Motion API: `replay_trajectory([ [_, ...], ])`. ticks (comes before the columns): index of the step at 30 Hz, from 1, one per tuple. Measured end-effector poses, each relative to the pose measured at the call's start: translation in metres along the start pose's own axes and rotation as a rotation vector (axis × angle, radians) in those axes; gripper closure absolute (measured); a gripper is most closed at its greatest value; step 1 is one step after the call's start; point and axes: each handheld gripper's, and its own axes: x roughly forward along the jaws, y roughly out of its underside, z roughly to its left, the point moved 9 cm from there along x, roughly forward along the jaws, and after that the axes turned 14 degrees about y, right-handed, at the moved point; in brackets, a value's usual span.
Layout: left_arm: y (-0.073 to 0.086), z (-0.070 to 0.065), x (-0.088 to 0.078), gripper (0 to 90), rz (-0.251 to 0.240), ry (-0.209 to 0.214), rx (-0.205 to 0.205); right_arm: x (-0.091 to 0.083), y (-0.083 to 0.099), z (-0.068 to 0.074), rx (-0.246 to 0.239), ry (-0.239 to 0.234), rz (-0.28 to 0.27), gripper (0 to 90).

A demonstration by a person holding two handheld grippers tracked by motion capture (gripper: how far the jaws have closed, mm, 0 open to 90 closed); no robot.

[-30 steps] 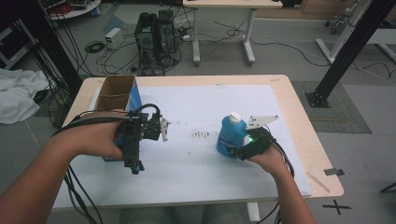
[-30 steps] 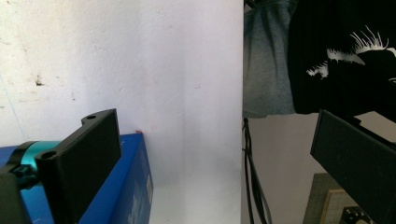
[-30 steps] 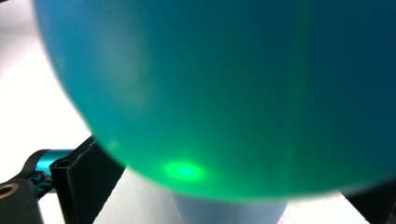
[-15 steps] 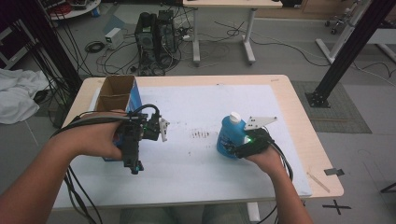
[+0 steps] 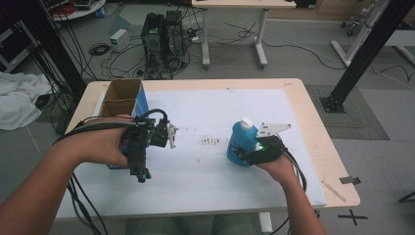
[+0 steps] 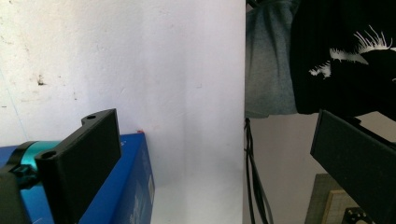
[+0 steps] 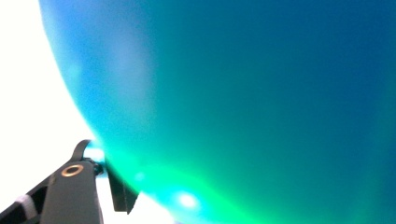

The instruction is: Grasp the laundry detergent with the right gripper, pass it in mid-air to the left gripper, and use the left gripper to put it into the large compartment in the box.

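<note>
With its jaws just closing around the blue bottle, the right hand-held gripper at the tabletop's 4 o'clock risked tipping it if its pads pinched the rounded body off-centre.

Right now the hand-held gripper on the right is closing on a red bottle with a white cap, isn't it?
Not red. The bottle is blue, as the high view shows; its cap is white, and the right hand-held gripper has just been closing around it.
</note>
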Motion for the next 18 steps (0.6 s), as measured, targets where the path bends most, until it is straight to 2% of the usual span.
replay_trajectory([
  [1, 0.0, 0.0, 0.0, 1.8, 0.0, 0.0, 0.0, 0.0, 0.0, 0.0, 0.0, 0.0, 0.0, 24.7],
  [2, -0.0002, 0.0001, 0.0, 1.8, -0.001, -0.003, 0.0, -0.001, 0.002, 0.0031, 0.021, -0.008, 0.024, 25.8],
  [7, -0.0002, 0.0007, 0.001, 1.8, 0.004, 0.001, 0.0, 0.0008, 0.0014, 0.0009, 0.005, -0.001, 0.006, 28.2],
  [14, -0.0007, 0.0017, 0.0008, 1.8, 0.006, -0.004, 0.0, 0.0011, 0.0025, 0.001, 0.01, -0.002, 0.011, 32.7],
  [15, -0.0006, 0.0005, 0.0015, 1.8, 0.001, 0.006, -0.012, 0.0014, 0.0022, 0.0001, 0.003, 0.004, 0.005, 33.7],
  [18, -0.0006, 0.0005, 0.0013, 1.8, 0.001, 0.007, -0.013, 0.0009, 0.0021, 0.0013, 0.018, 0.001, 0.008, 34.0],
])
